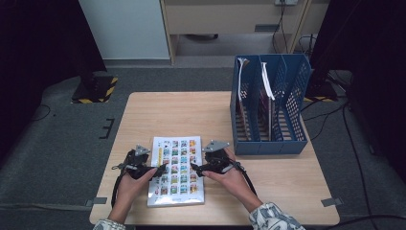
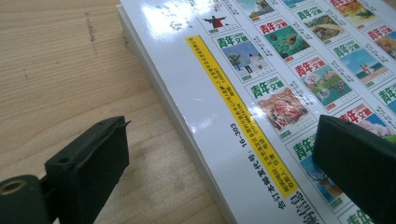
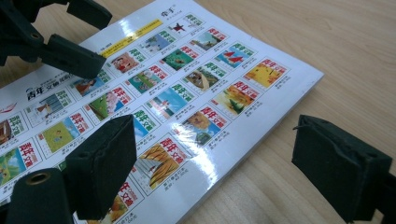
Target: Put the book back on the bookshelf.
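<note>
A thick white book (image 1: 176, 170) with a grid of small coloured pictures on its cover lies flat near the table's front edge. My left gripper (image 1: 162, 169) is open at the book's left edge. In the left gripper view this gripper (image 2: 219, 158) straddles that edge of the book (image 2: 289, 70), one jaw over the wood, the other over the cover. My right gripper (image 1: 194, 167) is open at the right edge. The right gripper view shows it (image 3: 215, 163) straddling the edge of the book (image 3: 187, 84), with the left gripper (image 3: 70, 51) farther off.
A blue three-slot file rack (image 1: 268, 103) stands at the table's right rear and holds a few thin booklets (image 1: 267, 84). Bare wooden table (image 1: 167, 115) lies behind the book. Dark carpet surrounds the table, and a stand base (image 1: 95, 88) sits at the far left.
</note>
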